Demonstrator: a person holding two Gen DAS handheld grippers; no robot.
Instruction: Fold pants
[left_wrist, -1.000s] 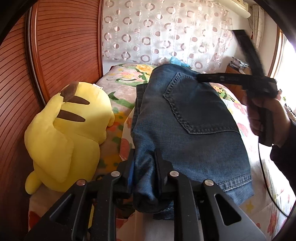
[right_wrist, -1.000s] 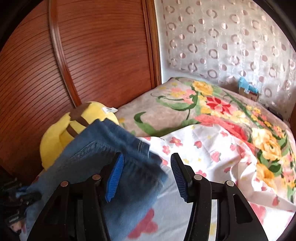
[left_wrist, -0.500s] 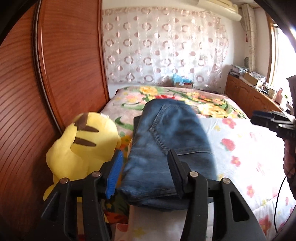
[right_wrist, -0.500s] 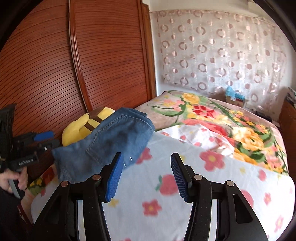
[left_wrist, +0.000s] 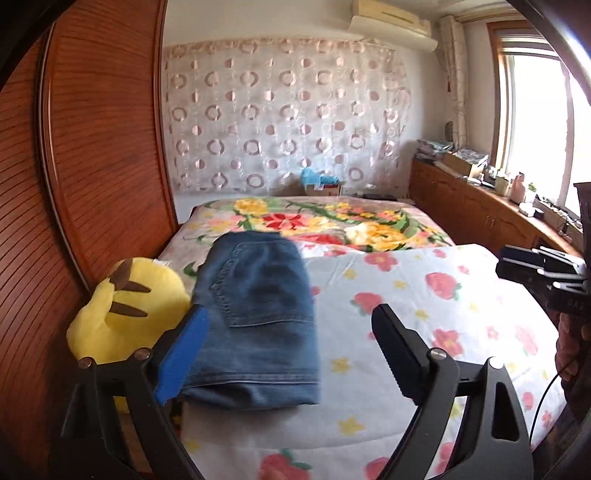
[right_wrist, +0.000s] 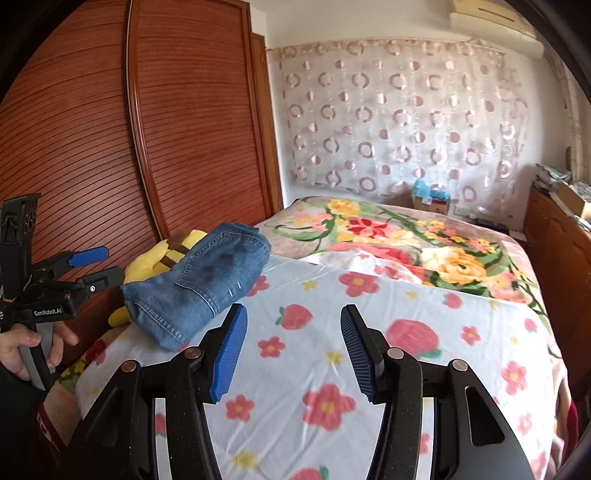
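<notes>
The blue denim pants (left_wrist: 258, 314) lie folded in a compact stack on the flowered sheet (left_wrist: 424, 314) at the bed's left edge, back pocket up. They also show in the right wrist view (right_wrist: 199, 284). My left gripper (left_wrist: 291, 350) is open and empty, pulled back above the near end of the pants. My right gripper (right_wrist: 293, 350) is open and empty over the bare sheet, to the right of the pants. The left gripper shows at the left edge of the right wrist view (right_wrist: 92, 266), and the right one at the right edge of the left wrist view (left_wrist: 517, 266).
A yellow plush toy (left_wrist: 125, 314) lies against the pants, between them and the wooden wardrobe doors (left_wrist: 92, 166). A floral blanket (left_wrist: 332, 221) covers the far half of the bed. A wooden cabinet (left_wrist: 480, 214) with clutter runs under the window at the right.
My left gripper let go of the pants, opened wide and drew back. My right gripper also pulled back and away from the pants. The pants now rest folded on the bed.
</notes>
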